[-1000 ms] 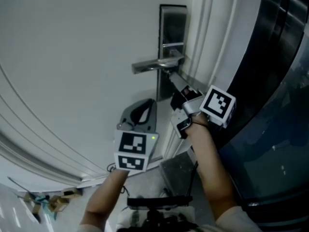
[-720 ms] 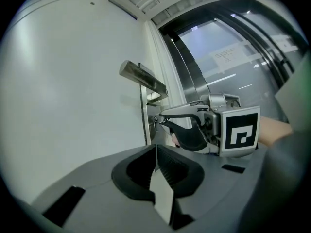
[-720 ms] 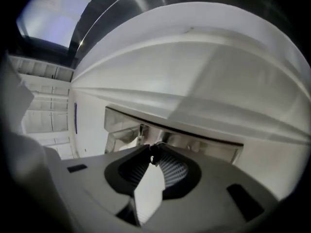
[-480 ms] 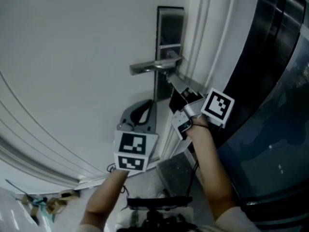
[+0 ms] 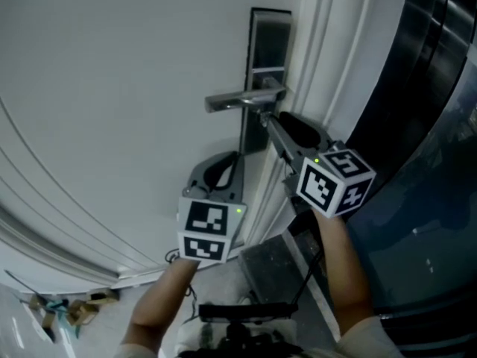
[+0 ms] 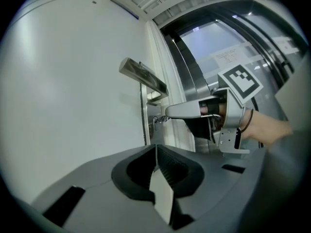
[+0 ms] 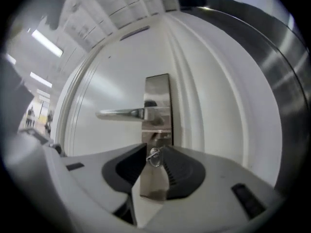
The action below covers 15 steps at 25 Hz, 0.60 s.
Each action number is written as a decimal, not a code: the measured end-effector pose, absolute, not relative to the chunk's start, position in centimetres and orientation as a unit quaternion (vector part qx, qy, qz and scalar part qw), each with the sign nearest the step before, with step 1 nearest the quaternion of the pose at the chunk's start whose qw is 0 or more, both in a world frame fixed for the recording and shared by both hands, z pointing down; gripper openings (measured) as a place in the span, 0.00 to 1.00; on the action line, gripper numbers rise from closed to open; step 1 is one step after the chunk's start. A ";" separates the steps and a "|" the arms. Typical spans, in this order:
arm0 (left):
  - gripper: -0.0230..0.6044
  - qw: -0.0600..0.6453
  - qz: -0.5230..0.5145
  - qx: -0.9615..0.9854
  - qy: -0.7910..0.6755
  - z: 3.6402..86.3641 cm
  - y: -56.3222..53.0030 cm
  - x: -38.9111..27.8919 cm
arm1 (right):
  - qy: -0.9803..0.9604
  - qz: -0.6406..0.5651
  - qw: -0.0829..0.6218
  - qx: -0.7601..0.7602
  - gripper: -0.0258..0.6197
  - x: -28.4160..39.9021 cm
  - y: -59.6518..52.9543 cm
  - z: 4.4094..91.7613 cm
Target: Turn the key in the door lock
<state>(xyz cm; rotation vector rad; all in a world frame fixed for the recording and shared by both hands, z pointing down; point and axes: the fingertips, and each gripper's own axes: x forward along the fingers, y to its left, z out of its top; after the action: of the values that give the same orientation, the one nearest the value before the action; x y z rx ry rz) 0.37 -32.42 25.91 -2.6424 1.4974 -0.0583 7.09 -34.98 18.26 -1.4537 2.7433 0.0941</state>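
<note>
A steel lever handle (image 5: 238, 99) sticks out of a tall lock plate (image 5: 269, 47) on the white door. Below the lever, a small key (image 7: 154, 157) with a ring sits in the lock. My right gripper (image 7: 154, 150) points level at the lock with the key between its fingertips. Its jaws are opening and a gap shows beside the key. From the side, the left gripper view shows the key (image 6: 159, 119) just past the right gripper's (image 6: 167, 113) tip. My left gripper (image 5: 227, 162) hovers lower left of the plate, shut and empty, with its tips (image 6: 155, 147) touching.
White door-frame mouldings (image 5: 320, 66) run beside the lock plate, with a dark glossy panel (image 5: 425, 125) further right. Scraps (image 5: 52, 312) lie on the floor at lower left. Dark gear (image 5: 246, 323) sits at the bottom between the person's forearms.
The right gripper has rolled about its own axis at the lock, so its marker cube shows other faces, and it has lifted slightly. The left gripper has kept still.
</note>
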 end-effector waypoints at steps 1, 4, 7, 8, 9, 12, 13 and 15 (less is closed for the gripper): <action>0.08 0.051 -0.019 -0.869 0.492 26.0 -32.4 0.4 | 0.877 0.075 -0.014 -0.475 0.22 6.9 -34.8 18.1; 0.08 0.049 -0.019 -0.869 0.492 26.1 -32.4 0.4 | 0.849 0.194 -0.104 -0.481 0.22 6.0 -34.2 18.3; 0.08 0.045 -0.018 -0.870 0.492 26.3 -32.3 0.3 | 0.821 0.275 -0.173 -0.470 0.22 5.1 -33.7 18.9; 0.08 0.043 -0.017 -0.870 0.491 26.3 -32.3 0.3 | 0.812 0.295 -0.192 -0.466 0.21 4.9 -33.7 19.2; 0.08 0.043 -0.017 -0.870 0.491 26.3 -32.3 0.3 | 0.801 0.316 -0.210 -0.463 0.22 4.8 -33.8 19.5; 0.08 0.044 -0.017 -0.869 0.492 26.2 -32.3 0.2 | 0.752 0.389 -0.271 -0.457 0.25 4.6 -34.0 20.1; 0.08 0.044 -0.017 -0.869 0.492 26.2 -32.3 0.1 | 0.734 0.413 -0.293 -0.453 0.25 4.4 -34.1 20.3; 0.08 0.043 -0.017 -0.870 0.492 26.2 -32.3 0.1 | 0.699 0.455 -0.332 -0.441 0.25 4.1 -34.4 20.8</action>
<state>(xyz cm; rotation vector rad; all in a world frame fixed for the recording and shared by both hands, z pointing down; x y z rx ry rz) 0.12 -32.27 26.24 -2.6589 1.5038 -0.0510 4.07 -34.36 20.80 -1.7862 2.8285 1.8391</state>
